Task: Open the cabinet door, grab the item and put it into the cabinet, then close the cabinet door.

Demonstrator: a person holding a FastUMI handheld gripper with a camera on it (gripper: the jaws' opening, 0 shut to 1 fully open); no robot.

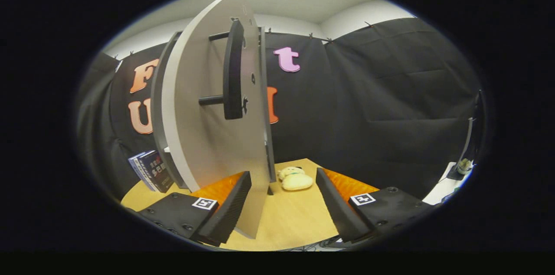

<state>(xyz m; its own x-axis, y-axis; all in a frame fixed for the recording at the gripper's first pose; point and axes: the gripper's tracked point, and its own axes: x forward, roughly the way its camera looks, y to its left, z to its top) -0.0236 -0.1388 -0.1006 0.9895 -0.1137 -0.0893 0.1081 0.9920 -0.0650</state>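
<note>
The grey cabinet door [204, 136] stands swung open toward me, its black bar handle [233, 71] high above the fingers. Its lower near edge comes down between my fingers, right beside the left finger [225, 210] and well apart from the right one. My gripper [284, 174] is open, the fingers spread wide. A pale yellow plush toy [295, 179] lies on the wooden table [295, 218] just beyond the fingertips, to the right of the door's edge. The dark cabinet body [159, 106] shows behind the door on the left; its inside is hidden.
A few dark-covered books [151, 171] lean by the cabinet's left side on the table. A white surface [442, 188] with a small object on it sits far off to the right. Black cloth walls close the booth behind the table.
</note>
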